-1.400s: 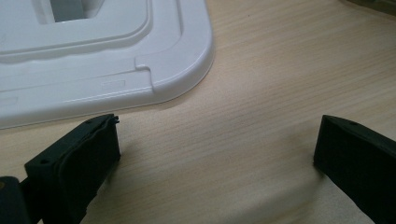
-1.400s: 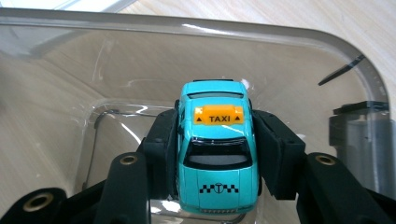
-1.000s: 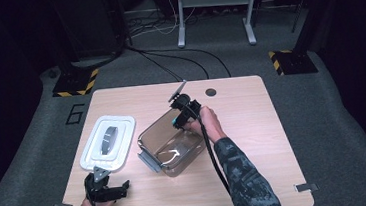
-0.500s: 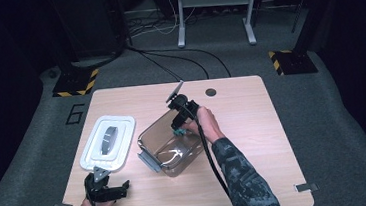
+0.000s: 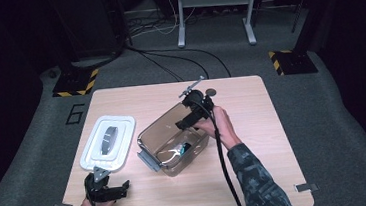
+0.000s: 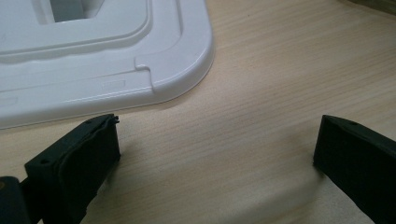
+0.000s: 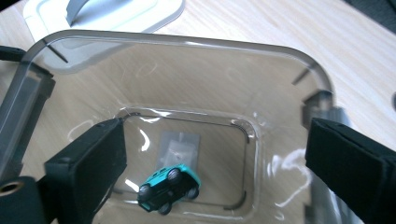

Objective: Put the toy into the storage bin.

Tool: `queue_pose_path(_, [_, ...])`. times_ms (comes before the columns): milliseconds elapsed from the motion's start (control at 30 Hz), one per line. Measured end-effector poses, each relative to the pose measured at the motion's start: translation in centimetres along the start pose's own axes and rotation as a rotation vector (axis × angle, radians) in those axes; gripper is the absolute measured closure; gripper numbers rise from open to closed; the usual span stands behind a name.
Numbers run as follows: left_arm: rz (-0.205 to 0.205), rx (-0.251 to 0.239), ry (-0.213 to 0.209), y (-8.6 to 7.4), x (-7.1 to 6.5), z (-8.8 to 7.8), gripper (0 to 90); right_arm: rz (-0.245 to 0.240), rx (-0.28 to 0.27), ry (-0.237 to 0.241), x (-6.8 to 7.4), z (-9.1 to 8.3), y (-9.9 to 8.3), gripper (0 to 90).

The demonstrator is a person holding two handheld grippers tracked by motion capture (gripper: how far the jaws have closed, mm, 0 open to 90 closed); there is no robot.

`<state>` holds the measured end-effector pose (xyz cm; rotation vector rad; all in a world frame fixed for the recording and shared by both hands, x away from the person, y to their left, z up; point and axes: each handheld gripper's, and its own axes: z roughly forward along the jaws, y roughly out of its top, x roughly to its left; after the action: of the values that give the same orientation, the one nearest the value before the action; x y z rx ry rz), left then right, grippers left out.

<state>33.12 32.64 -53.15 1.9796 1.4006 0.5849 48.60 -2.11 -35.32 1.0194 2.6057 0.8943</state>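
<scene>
A wooden table is seen from above, standing on grey carpet. Near its middle a clear plastic container is set at an angle, with grey latches at its ends. Inside it, on the bottom, a small teal toy car is found lying on its side or roof (its wheels are turned up toward the right gripper's camera). The same car is glimpsed in the high view as a teal spot toward the container's near-right part.

The right gripper is held over the far rim of the container by the person's right hand, and a black cable is trailed from it back along the camouflage sleeve. In the right gripper view its two black jaws are spread wide, one to each side of the container's opening, with nothing between them; the car is seen below and between them, untouched.

To the left of the container, apart from it, a white lid with a grey handle is laid flat on the table. The left gripper is rested low at the table's near-left edge, just beside the lid's near corner. In the left gripper view its jaws are likewise parted wide over bare wood, empty, with the lid's rounded corner lying just beyond them.
</scene>
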Motion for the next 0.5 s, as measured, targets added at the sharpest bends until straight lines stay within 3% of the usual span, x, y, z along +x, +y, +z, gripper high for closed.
queue_pose_path(67, [0.0, 0.0, 0.0, 0.0, 0.0, 0.0, 0.0, -0.003, -0.015, -0.007, -0.2, -0.4, -0.3, 2.4])
queue_pose_path(133, [0.0, -0.001, 0.0, 0.0, 0.0, 0.0, 0.0, 0.023, -0.056, -0.022, -0.7, -1.6, -1.5, 0.8])
queue_pose_path(333, [0.0, 0.0, 0.0, 0.0, 0.0, 0.0, 0.0, 0.047, -0.094, -0.062, -1.6, -3.2, -3.9, 0.1])
queue_pose_path(500, [0.0, -0.001, 0.0, 0.0, 0.0, 0.0, 0.0, 0.096, -0.146, -0.111, -2.5, -4.8, -7.2, 0.0])
